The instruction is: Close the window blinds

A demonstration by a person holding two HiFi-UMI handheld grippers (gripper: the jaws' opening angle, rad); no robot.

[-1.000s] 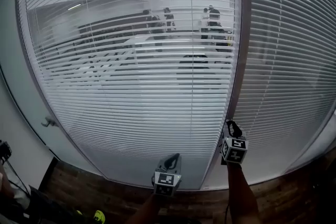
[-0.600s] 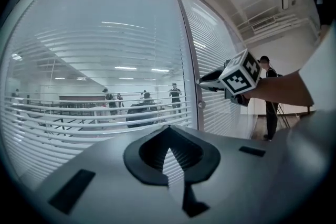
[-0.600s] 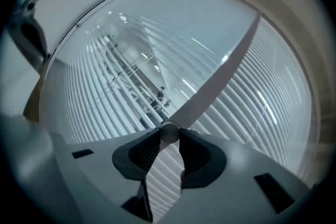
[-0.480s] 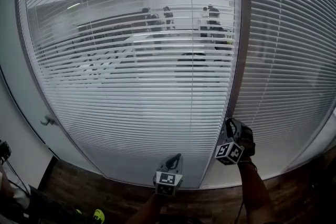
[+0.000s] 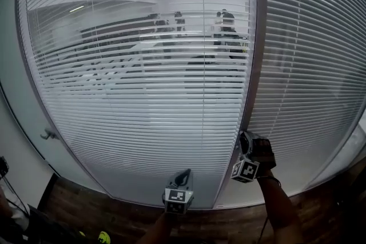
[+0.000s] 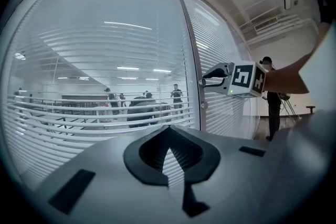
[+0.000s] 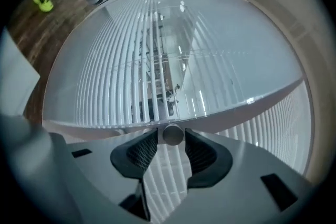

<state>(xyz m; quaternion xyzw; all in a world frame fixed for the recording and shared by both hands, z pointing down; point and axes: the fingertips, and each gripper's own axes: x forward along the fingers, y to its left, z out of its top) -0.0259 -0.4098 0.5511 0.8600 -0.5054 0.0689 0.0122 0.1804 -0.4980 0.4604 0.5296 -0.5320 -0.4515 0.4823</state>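
Grey metal knob [image 7: 172, 134] sits between the jaws of my right gripper [image 7: 171, 140]. They seem to pinch it, though they have just eased wider. Twisting it should tilt the blinds [image 5: 143, 94] ahead. My left gripper [image 6: 169, 145] waits clenched and empty.

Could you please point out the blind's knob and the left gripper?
knob [image 7: 173, 135]: right gripper view, on its round end face.
left gripper [image 5: 185, 173]: head view, midway between its fingertips.
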